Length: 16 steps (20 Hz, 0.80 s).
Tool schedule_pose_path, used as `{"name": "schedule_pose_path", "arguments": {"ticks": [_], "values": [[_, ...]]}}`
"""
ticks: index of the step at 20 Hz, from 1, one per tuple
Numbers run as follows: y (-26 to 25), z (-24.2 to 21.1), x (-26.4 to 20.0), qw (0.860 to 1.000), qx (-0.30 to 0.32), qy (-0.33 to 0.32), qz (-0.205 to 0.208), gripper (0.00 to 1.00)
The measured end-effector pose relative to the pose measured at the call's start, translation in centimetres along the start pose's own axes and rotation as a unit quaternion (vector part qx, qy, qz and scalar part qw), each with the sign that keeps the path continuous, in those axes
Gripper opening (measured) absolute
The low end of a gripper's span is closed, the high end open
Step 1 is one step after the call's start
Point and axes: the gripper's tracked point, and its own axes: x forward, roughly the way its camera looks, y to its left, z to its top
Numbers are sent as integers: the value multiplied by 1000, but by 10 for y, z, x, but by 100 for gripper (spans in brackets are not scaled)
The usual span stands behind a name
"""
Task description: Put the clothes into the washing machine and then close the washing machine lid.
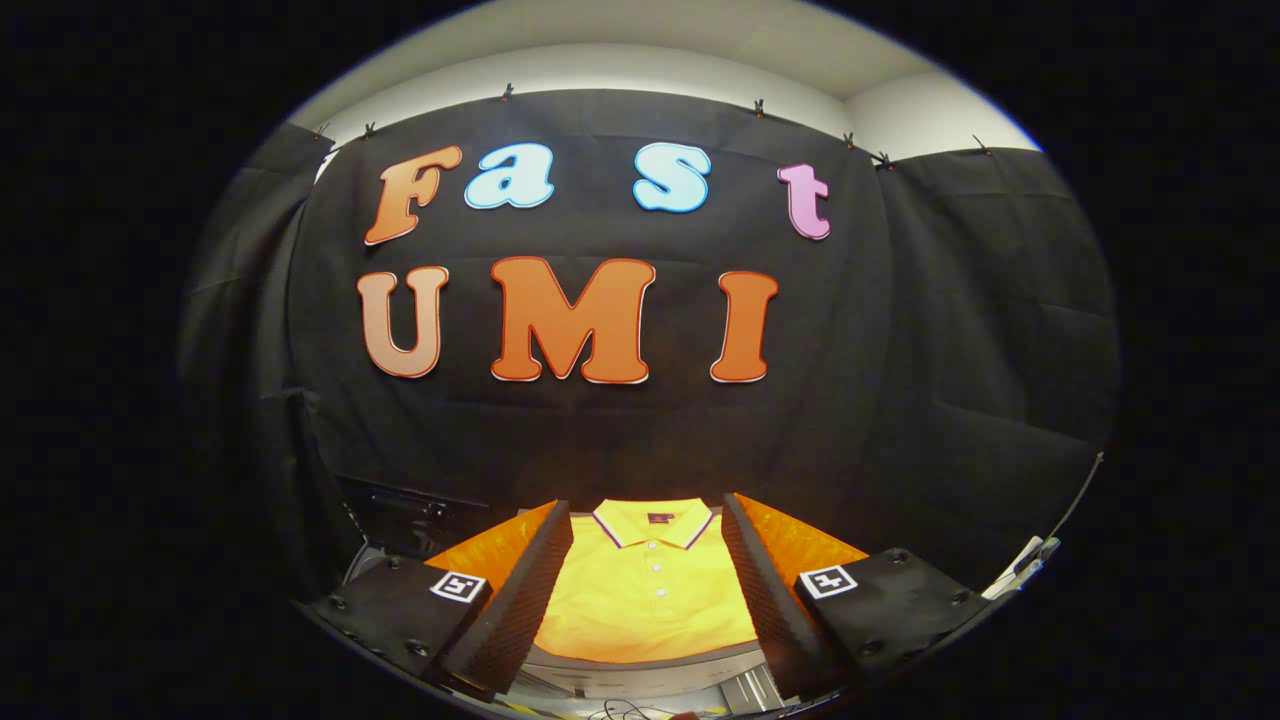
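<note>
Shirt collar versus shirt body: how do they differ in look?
The collar is trimmed with a white and dark stripe; the body is plain with white buttons. The collar lies beyond the open gripper; the body lies between its fingers. Both are yellow.

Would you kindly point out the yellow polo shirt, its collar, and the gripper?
yellow polo shirt (645,605), gripper view, on the chest below the buttons.
collar (655,522), gripper view, on its back fold.
gripper (648,580), gripper view, midway between its open fingers.
</note>
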Motion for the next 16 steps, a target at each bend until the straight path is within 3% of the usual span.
{"name": "schedule_pose_path", "arguments": {"ticks": [8, 16], "values": [[-9, -29, 74, 998, 4, 67, -2, 98], [-14, -95, 141, 987, 2, 159, 4, 99]]}}
